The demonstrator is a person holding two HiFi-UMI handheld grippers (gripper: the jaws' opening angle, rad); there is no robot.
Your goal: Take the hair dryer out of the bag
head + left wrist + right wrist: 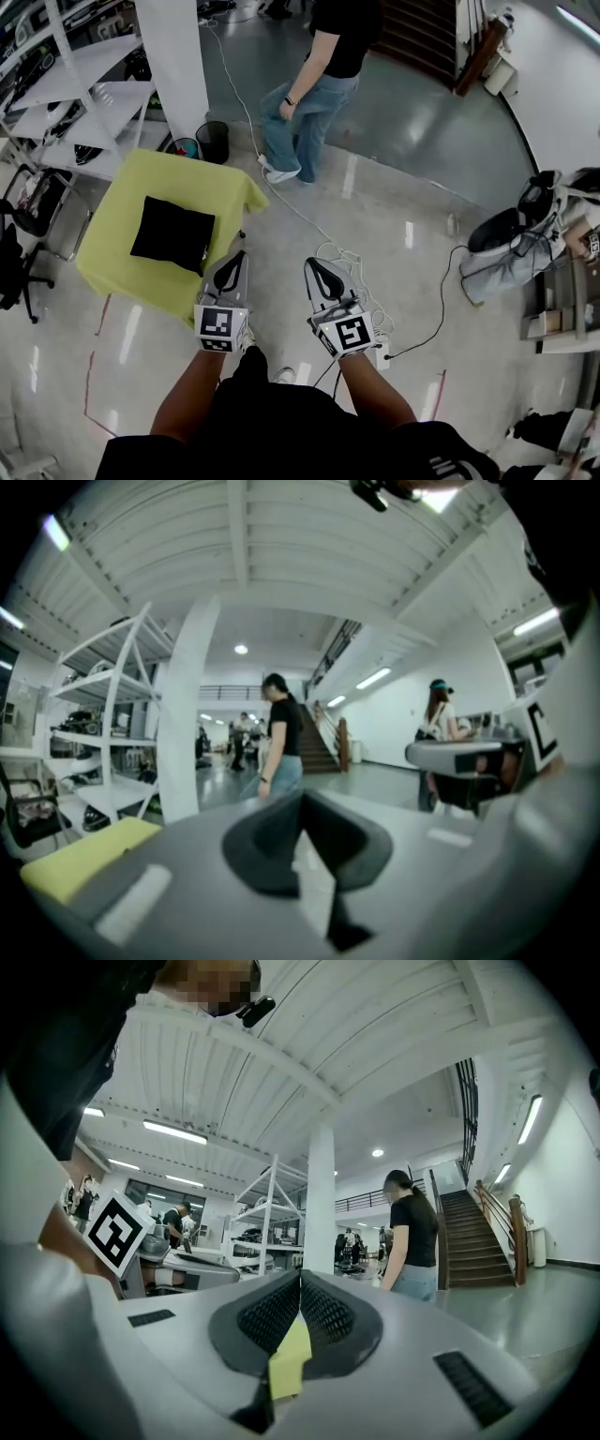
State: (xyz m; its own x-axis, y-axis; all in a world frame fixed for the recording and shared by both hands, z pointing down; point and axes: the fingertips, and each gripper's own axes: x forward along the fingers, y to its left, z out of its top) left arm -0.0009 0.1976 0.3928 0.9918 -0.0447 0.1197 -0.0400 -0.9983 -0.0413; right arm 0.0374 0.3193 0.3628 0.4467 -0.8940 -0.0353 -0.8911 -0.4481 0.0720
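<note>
jaws clenched, empty, on left gripper [238,256] and right gripper [315,266].
approach step; near black bag [172,234] on yellow table [192,178], not touching. next: reach in, unclench, find bag opening.

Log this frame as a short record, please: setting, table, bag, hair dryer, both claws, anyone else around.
Setting: indoor hall, glossy floor, white shelves
Table: yellow-green cloth over it, ahead and to the left
Bag: black, lying flat on the table, no claw on it
Hair dryer: not visible
Left claw: shut, empty, in the air by the table's near edge
Right claw: shut, empty, over the floor
Bystander: standing beyond the table
Cable: white, trailing across the floor
</note>
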